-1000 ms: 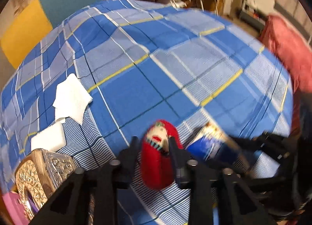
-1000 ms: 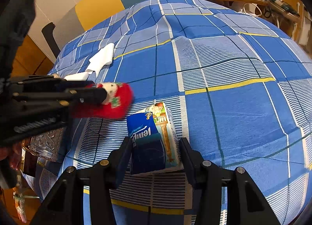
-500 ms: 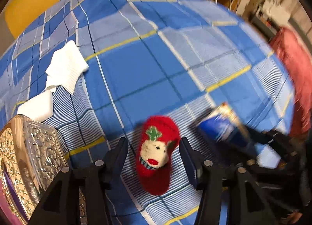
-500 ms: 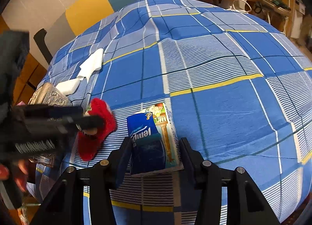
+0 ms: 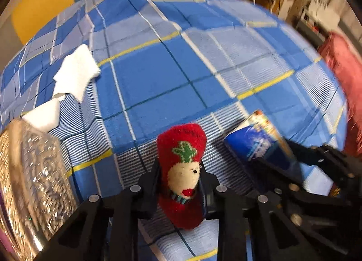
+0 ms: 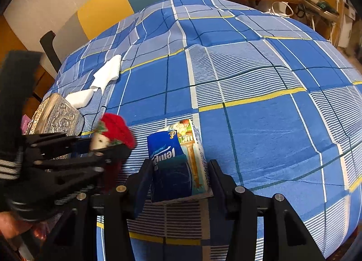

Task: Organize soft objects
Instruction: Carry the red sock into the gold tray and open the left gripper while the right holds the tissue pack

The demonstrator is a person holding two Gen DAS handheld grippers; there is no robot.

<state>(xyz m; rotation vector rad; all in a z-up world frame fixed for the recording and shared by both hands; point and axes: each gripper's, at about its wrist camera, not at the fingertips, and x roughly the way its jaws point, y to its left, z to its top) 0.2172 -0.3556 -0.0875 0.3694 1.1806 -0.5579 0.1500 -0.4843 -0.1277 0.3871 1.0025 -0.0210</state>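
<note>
My left gripper (image 5: 179, 184) is shut on a red sock (image 5: 182, 170) with a white face and green leaf, held just above the blue plaid bedspread (image 5: 158, 75). The sock also shows in the right wrist view (image 6: 113, 133) at the left, in the left gripper (image 6: 106, 150). My right gripper (image 6: 179, 177) is shut on a blue tissue pack (image 6: 178, 161) resting on the bedspread (image 6: 260, 125). The pack also shows in the left wrist view (image 5: 258, 145) with the right gripper (image 5: 316, 170) behind it.
An ornate silver box (image 5: 34, 170) stands at the left, also in the right wrist view (image 6: 56, 116). White folded cloths (image 5: 74, 75) lie beyond it. A red fabric (image 5: 344, 75) hangs past the bed's right edge. Desk clutter (image 6: 316, 5) stands behind.
The left gripper opened around the sock half a second ago and has closed on it again, lifting it. The right gripper has stayed shut on the tissue pack.
</note>
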